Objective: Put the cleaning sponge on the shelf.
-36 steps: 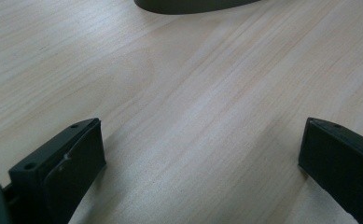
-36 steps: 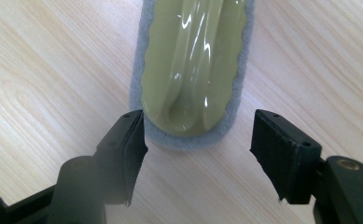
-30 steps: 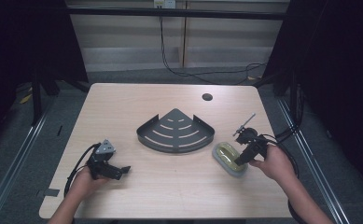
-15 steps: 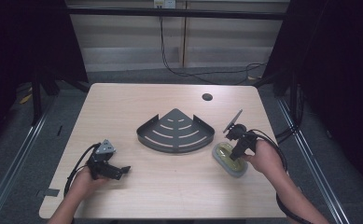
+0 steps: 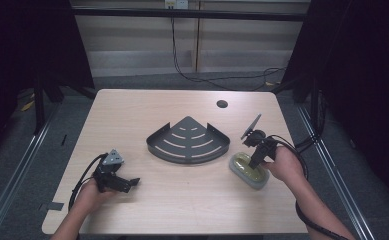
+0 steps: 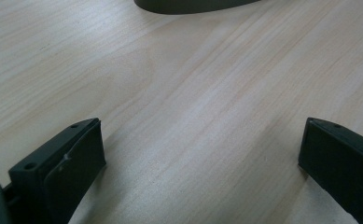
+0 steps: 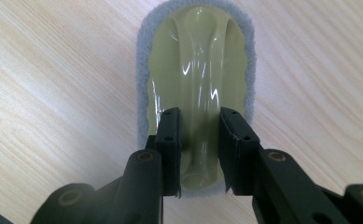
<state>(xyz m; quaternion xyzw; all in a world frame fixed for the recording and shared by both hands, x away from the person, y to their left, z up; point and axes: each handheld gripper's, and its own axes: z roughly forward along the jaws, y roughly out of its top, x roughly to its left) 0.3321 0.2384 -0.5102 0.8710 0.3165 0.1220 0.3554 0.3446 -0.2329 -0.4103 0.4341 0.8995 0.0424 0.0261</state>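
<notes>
moved: right gripper [image 5: 256, 159] now down on scrubber [image 5: 249, 170], near table's right edge
right jaws: pinching scrubber's raised handle ridge [image 7: 202, 135]
left gripper [image 5: 116, 181]: unmoved, jaws spread
meaning: likely lift next

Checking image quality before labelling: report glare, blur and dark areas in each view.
High view: table evenly lit, surroundings nearly black, detail soft. Left gripper view: wood grain sharp, near jaws slightly soft, shelf tray cut off at the top. Right gripper view: white glare streaks on the glossy green handle of the scrubber; jaws blurred at the bottom.
</notes>
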